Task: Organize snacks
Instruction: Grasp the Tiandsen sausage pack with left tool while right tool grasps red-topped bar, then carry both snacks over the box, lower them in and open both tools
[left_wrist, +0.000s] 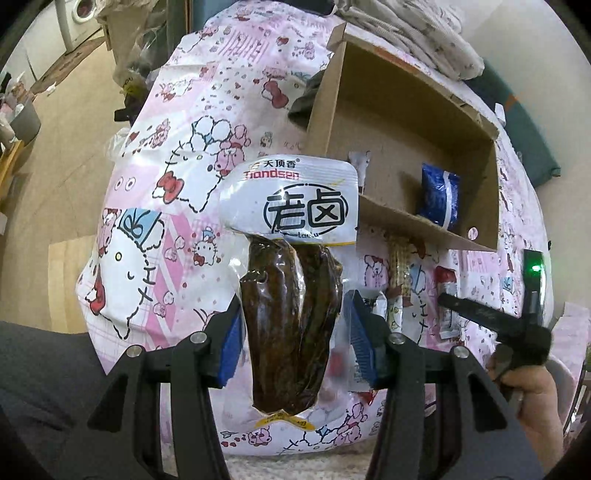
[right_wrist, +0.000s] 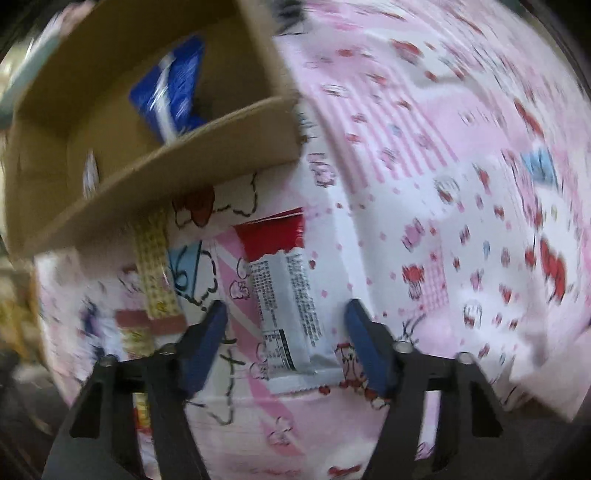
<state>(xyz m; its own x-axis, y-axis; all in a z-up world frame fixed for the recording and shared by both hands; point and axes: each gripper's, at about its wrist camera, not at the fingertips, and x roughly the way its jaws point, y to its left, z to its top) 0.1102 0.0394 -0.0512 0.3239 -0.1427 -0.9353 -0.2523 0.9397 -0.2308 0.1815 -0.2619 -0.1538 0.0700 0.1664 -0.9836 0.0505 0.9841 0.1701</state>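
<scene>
My left gripper (left_wrist: 295, 306) is shut on a clear vacuum pack of dark braised meat (left_wrist: 291, 317) with a white printed top, held upright above the cloth. A cardboard box (left_wrist: 476, 177) stands beyond it, holding a blue packet (left_wrist: 439, 199) and a small white packet (left_wrist: 360, 162). My right gripper (right_wrist: 286, 314) is open, its blue pads either side of a grey and red snack bar (right_wrist: 284, 306) lying on the cloth. The box (right_wrist: 177, 162) and blue packet (right_wrist: 171, 92) show at upper left in the blurred right wrist view.
A pink and white cartoon-print cloth (left_wrist: 177, 177) covers the surface. A long yellow snack strip (right_wrist: 153, 266) and other small packets lie by the box's front wall. The right gripper and hand (left_wrist: 517, 332) show at right. Patterned fabric (left_wrist: 424, 33) is piled behind the box.
</scene>
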